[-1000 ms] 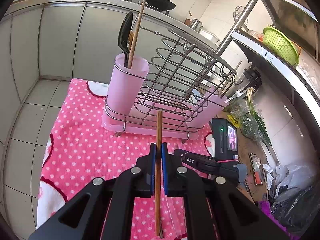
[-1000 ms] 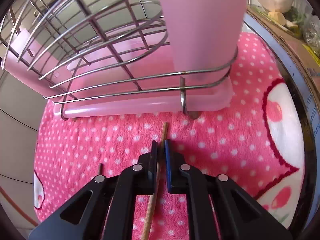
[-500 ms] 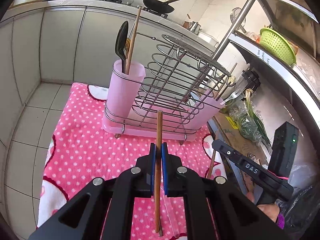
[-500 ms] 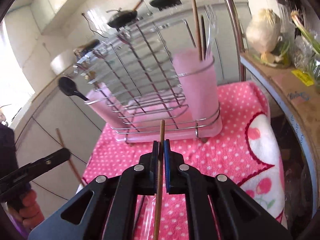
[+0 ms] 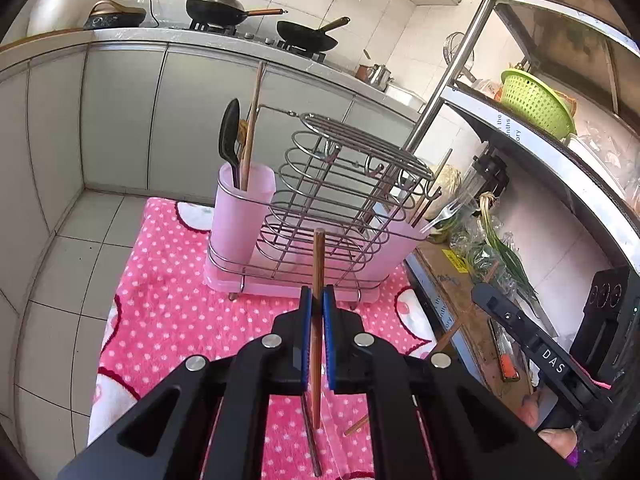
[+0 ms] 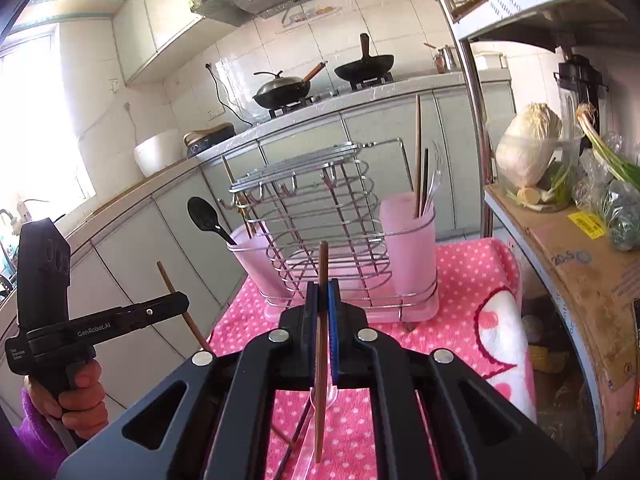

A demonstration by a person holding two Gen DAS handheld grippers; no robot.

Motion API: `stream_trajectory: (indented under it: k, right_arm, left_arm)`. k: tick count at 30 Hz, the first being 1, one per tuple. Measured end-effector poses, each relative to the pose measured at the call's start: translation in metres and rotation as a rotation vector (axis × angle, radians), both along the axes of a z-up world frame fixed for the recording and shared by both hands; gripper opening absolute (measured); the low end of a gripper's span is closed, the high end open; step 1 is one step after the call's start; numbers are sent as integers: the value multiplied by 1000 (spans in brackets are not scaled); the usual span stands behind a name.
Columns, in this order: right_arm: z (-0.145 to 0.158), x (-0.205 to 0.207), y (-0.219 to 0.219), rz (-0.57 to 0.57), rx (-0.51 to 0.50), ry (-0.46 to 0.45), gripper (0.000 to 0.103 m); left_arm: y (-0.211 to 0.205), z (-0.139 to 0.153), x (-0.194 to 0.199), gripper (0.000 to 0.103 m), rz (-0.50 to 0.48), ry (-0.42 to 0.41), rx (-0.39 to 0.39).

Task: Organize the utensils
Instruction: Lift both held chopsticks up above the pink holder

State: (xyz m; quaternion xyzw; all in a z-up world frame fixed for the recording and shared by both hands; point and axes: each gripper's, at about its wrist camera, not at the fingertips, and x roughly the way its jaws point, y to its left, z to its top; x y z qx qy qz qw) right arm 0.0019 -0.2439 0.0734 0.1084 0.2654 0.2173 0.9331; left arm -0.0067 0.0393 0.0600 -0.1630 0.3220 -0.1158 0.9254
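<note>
In the left wrist view my left gripper (image 5: 316, 296) is shut on a brown wooden chopstick (image 5: 319, 256) that stands upright in front of the wire rack (image 5: 340, 200). The rack's left pink cup (image 5: 244, 208) holds a black spoon (image 5: 230, 136) and a chopstick. Its right pink cup (image 5: 404, 232) holds a fork (image 5: 444, 212) and chopsticks. My right gripper (image 6: 323, 292) is shut on a second chopstick (image 6: 323, 260), raised above the towel and facing the rack (image 6: 320, 208). More chopsticks (image 5: 310, 432) and a clear plastic utensil (image 6: 316, 412) lie on the towel below.
The rack stands on a pink polka-dot towel (image 5: 168, 300). A metal shelf at the right holds a cabbage (image 6: 528, 152), greens and a green basket (image 5: 536, 100). Grey cabinets and a counter with woks (image 5: 216, 4) run behind. Tiled floor lies to the left.
My right gripper has lifted off the towel with its chopstick and tilted up, so the rack now sits farther away. My left gripper rose a little with its chopstick.
</note>
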Motion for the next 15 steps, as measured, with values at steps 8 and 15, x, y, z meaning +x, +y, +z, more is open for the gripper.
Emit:
stream_trajectory:
  k: [8,15]
  right_arm:
    - [39,3,-10,-35,-9,-100,5]
    - [85,19,-29,-86,23,-196,5]
  left_arm:
    - [18,33,1,5,63,-78,0]
    - [42,79,9,5,127,-165,0]
